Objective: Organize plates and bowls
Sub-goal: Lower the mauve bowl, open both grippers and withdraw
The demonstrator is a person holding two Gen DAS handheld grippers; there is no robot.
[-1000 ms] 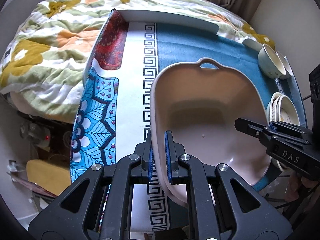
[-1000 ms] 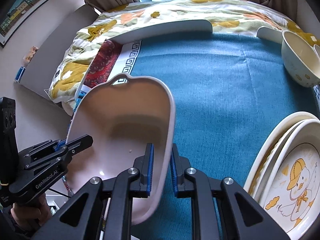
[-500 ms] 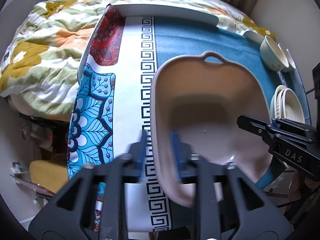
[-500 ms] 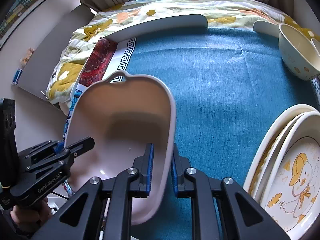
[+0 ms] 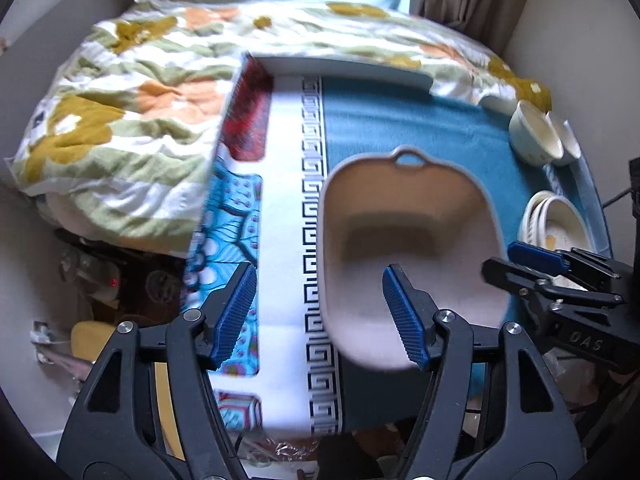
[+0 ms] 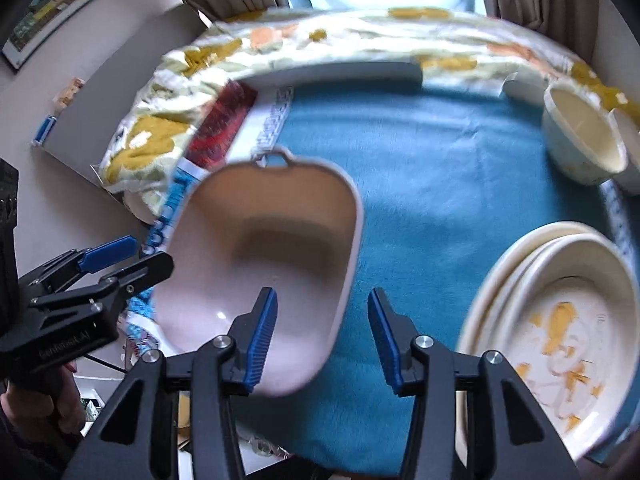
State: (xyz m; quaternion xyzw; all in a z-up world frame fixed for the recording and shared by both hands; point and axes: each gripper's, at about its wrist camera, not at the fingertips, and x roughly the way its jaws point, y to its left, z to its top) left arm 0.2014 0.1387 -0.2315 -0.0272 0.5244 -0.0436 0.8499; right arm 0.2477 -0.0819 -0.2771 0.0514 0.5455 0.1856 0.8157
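Observation:
A pale pink rectangular dish (image 5: 408,240) with a loop handle lies on the blue cloth; it also shows in the right wrist view (image 6: 264,248). My left gripper (image 5: 320,316) is open, its jaws astride the dish's left rim without gripping. My right gripper (image 6: 322,334) is open, its jaws astride the dish's right rim. A stack of cream plates (image 6: 556,320) with a duck print lies at the right, also in the left wrist view (image 5: 556,220). Two cream bowls (image 6: 580,140) stand at the far right, also in the left wrist view (image 5: 536,140).
The table carries a blue cloth (image 6: 440,160) with a patterned white and turquoise border (image 5: 284,200). A flowered quilt (image 5: 132,120) lies behind and left. A grey raised rim (image 6: 340,70) runs along the table's far edge. The near table edge is close to the dish.
Both grippers were shut on the pink dish's rims and have opened, letting go of it. The dish now rests on the cloth. Both grippers have drawn back a little.

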